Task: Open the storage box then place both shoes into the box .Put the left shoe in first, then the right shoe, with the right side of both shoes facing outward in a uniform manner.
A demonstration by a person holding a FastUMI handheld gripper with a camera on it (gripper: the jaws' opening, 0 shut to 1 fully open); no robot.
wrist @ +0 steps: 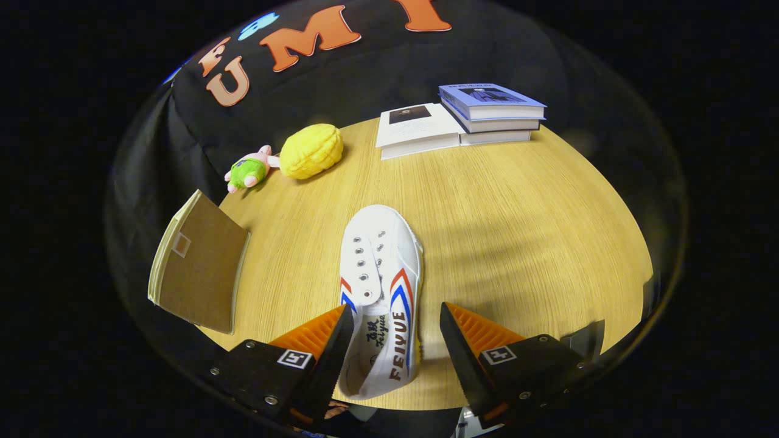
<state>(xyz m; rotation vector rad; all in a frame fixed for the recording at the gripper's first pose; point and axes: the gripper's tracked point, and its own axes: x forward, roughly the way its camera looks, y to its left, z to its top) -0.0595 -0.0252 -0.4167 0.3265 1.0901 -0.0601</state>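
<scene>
While the cardboard box (198,267) stands beside it, the hand-held gripper (395,337) — fingers spread — straddles a white shoe (380,286).

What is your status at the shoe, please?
Gripper open, straddling the white shoe's heel, left finger touching. Cardboard box lid left of it. Nothing blocking.

My tool (397,340) hangs above the surface (517,243), tilted forward and down, looking along its two fingers. The fingers (331,353) stand spread wide, a broad gap between them, their ridged inner faces turned toward each other. Each finger carries a small square marker on its mount. The heel end of the white shoe (380,292) lies in the gap; my left finger's tip overlaps the shoe's edge, though I cannot tell whether it touches, and my right finger stands apart from it. Neither finger presses on anything.
</scene>
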